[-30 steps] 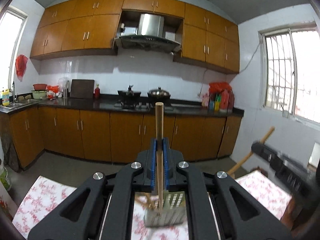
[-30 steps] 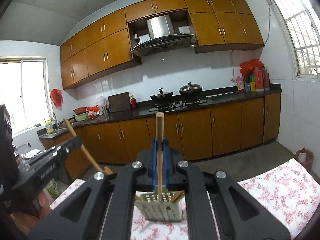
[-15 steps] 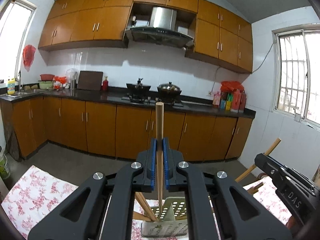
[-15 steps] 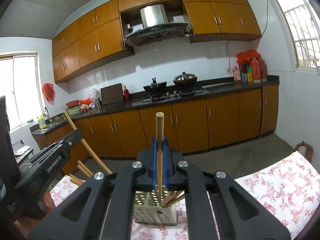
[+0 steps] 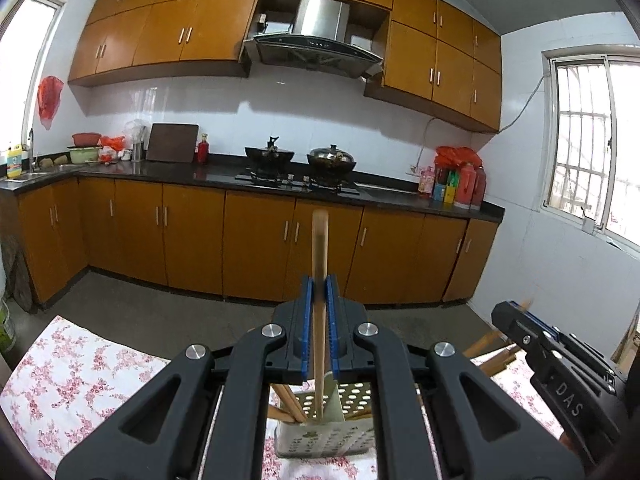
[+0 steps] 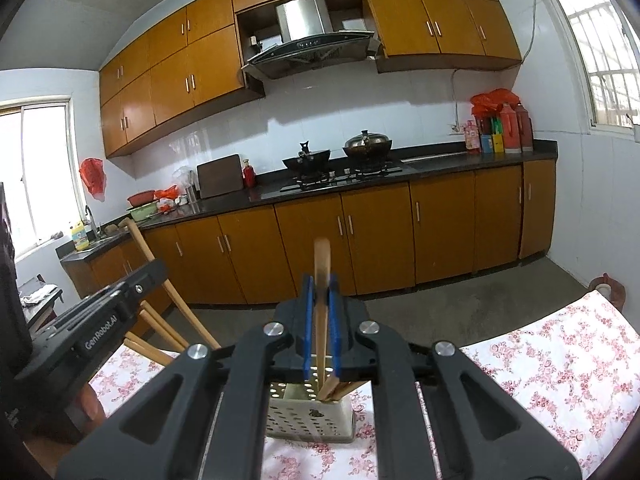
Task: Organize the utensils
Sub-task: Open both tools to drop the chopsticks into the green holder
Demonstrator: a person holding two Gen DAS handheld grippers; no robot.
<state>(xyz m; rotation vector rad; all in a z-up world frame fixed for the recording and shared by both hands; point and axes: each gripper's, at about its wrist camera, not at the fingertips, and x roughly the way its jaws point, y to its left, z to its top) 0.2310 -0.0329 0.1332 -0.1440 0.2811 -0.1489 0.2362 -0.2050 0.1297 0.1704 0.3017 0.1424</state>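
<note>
Two tools, one perforated utensil holder, two stovetop pots

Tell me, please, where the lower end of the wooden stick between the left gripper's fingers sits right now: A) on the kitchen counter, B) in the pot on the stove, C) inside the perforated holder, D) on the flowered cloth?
C: in the left wrist view the wooden stick, between the left gripper fingers, runs down into the perforated holder standing on the flowered cloth.
</note>
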